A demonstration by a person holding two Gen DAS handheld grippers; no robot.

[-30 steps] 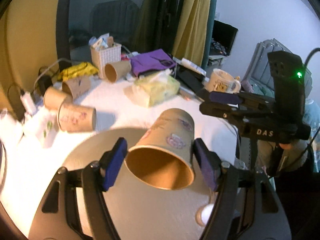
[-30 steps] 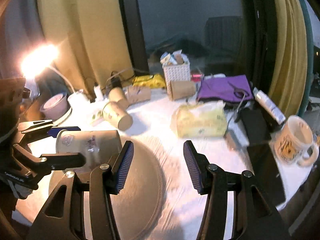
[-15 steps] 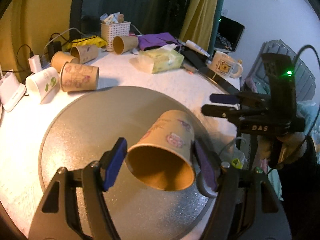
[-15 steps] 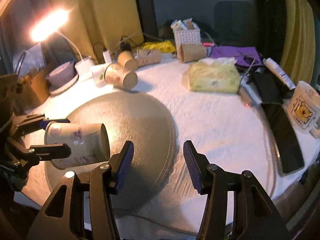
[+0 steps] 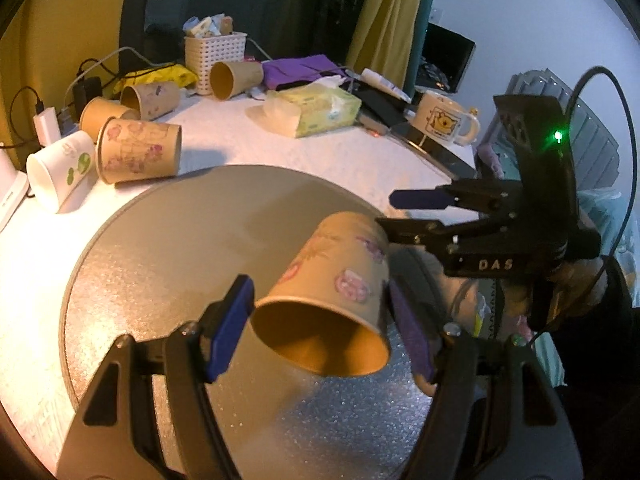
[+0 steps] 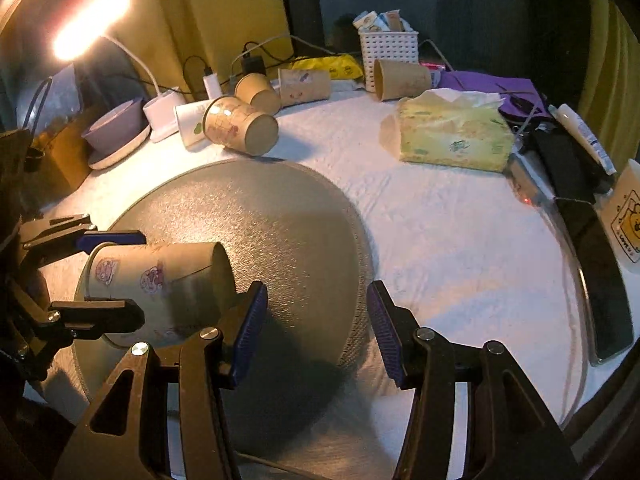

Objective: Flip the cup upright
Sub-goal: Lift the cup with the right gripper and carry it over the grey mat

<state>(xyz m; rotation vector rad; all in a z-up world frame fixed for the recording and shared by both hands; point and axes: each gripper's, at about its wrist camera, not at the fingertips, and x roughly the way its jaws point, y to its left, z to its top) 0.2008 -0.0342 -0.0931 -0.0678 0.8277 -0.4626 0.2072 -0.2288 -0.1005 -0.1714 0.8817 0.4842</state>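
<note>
The left tool (image 5: 320,334) grips the paper cup (image 5: 334,300) sideways above the round mat (image 5: 168,264) (mouth toward the camera); the right tool (image 6: 316,328) hangs released, nothing between its fingers.

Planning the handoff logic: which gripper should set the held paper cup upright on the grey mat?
Left. The left gripper already clamps the paper cup on its side above the grey mat, so probably only a wrist roll remains. The right gripper is open and empty beside the cup's base.
</note>
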